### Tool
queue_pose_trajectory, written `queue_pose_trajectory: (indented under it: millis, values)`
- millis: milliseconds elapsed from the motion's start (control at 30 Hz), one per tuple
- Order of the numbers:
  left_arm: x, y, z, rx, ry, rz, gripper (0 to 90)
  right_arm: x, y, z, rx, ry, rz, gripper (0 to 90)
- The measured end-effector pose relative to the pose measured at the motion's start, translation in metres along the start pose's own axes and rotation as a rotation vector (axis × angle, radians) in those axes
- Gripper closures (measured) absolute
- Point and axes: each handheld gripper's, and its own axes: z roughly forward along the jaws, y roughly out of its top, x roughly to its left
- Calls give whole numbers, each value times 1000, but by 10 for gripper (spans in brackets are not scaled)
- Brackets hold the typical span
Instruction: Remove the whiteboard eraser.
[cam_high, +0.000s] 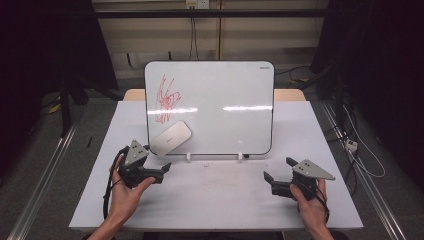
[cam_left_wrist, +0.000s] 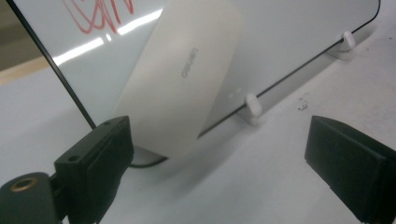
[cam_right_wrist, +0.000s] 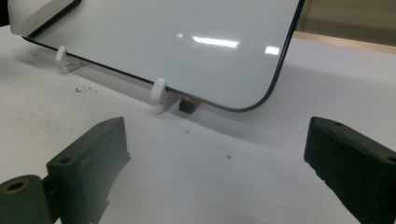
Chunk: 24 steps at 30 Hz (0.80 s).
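Note:
A whiteboard (cam_high: 220, 107) stands upright on the white table (cam_high: 215, 200), with a red scribble (cam_high: 165, 97) at its upper left. A white eraser (cam_high: 171, 138) clings to the board's lower left corner. My left gripper (cam_high: 157, 159) is held just in front of that corner, open and empty. In the left gripper view the eraser (cam_left_wrist: 182, 79) lies close ahead, nearer the left jaw, on the board (cam_left_wrist: 289, 32). My right gripper (cam_high: 278, 169) is open and empty near the board's lower right corner (cam_right_wrist: 261, 100).
The board rests on two white clip feet (cam_high: 189, 157) (cam_high: 240, 156). A small black and red object (cam_right_wrist: 189, 105) sits under the board's bottom edge by one foot (cam_right_wrist: 158, 91). Cables and dark stands flank the table. A wooden edge (cam_high: 290, 94) shows behind the board.

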Motion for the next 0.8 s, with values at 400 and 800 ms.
queue_pose_trajectory:
  millis: [400, 800]
  values:
    - [2, 19, 11, 28, 38, 92, 70, 3, 1, 0, 1, -4, -10, 62]
    - [0, 42, 29, 49, 60, 180, 95, 4, 1, 2, 4, 4, -16, 63]
